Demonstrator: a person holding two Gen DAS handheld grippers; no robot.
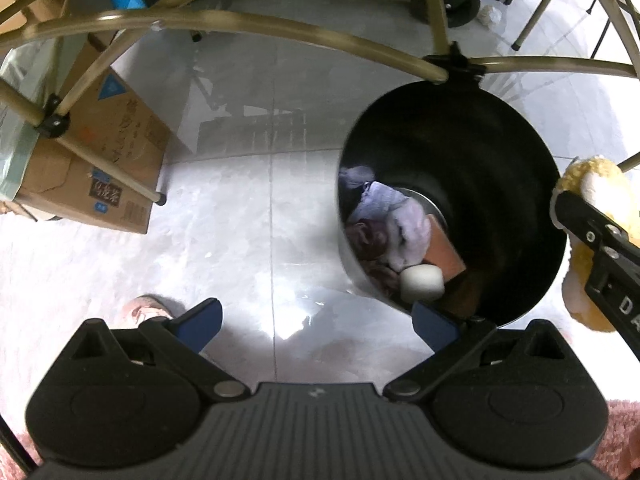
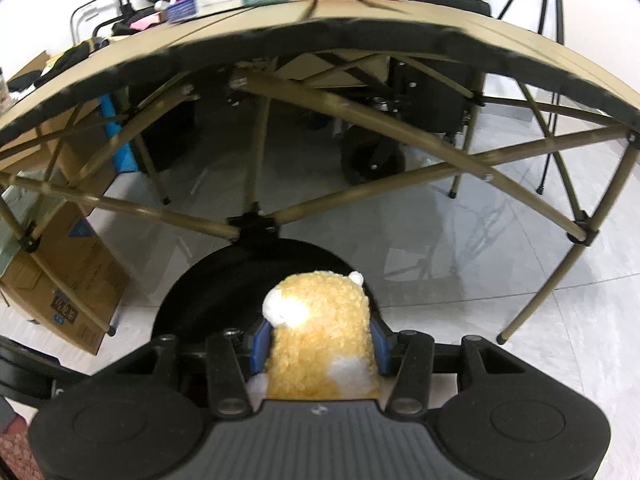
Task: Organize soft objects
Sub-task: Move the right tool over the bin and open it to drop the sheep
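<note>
Right gripper (image 2: 320, 350) clamps the yellow plush (image 2: 320, 336) over the near rim of the black bin (image 2: 224, 280); next I release it inside (left gripper (image 1: 316, 320) hangs wide, empty).

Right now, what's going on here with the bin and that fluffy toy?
A person is tidying soft things into a black bin on the floor beside a folding table. The right gripper is clamped on a yellow and white plush toy, held at the bin's rim and not yet dropped in. The left gripper is open and empty, pointing at the floor. The bin already holds several soft items, including a pale purple plush.
</note>
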